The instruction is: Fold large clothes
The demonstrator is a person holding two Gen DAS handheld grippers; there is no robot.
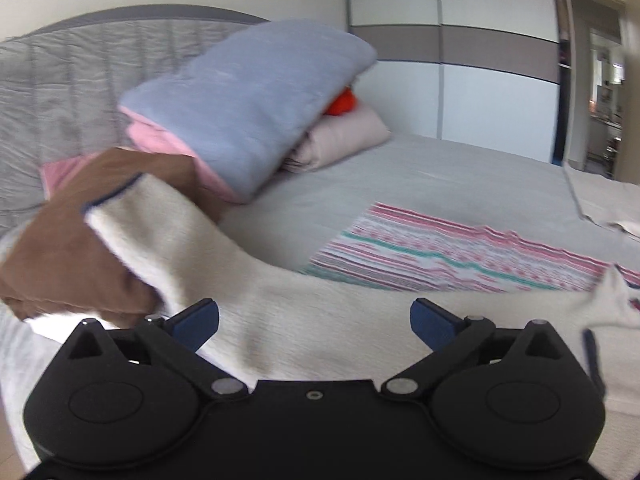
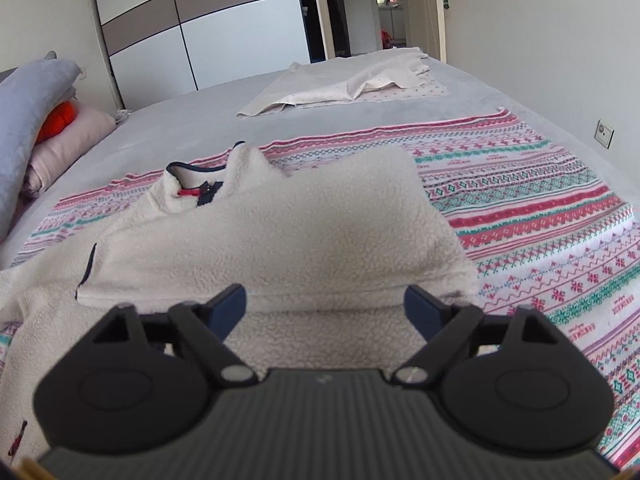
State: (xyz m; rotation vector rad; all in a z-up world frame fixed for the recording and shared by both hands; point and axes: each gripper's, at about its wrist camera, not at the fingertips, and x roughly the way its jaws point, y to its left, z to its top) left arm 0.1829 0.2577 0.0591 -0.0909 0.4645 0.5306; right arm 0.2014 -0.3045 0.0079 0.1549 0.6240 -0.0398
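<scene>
a: so where's the cream fleece (image 2: 280, 236) sitting right now?

b: middle of the bed, lying on the striped patterned blanket (image 2: 540, 200). in the right wrist view one side is folded over the body, and the navy-trimmed collar (image 2: 196, 184) with a red zip pull points to the far left. a sleeve (image 1: 168, 232) with navy cuff trim stretches out left in the left wrist view, with its end lying on a brown folded cloth (image 1: 64, 256).

a: grippers holding any of it?

b: nope. left gripper (image 1: 316, 320) has its blue pads spread wide with fleece showing below between them, nothing pinched. right gripper (image 2: 324, 308) is the same deal, jaws apart above the near edge of the folded part, pads not pressing on the fabric.

a: what else is around?

b: far left there's a pile: a grey-blue fluffy blanket (image 1: 248, 104) on top of pink stuff, something orange (image 1: 344, 104) tucked behind it, and a pale pink folded bundle (image 1: 340, 140) underneath. the left view is a bit blurry. further down the grey bed (image 2: 180, 128) lies another white garment (image 2: 344, 84), loosely spread. beyond that a white wardrobe (image 2: 192, 20) with a taupe band, and an open doorway (image 2: 384, 4) on the far side.
</scene>
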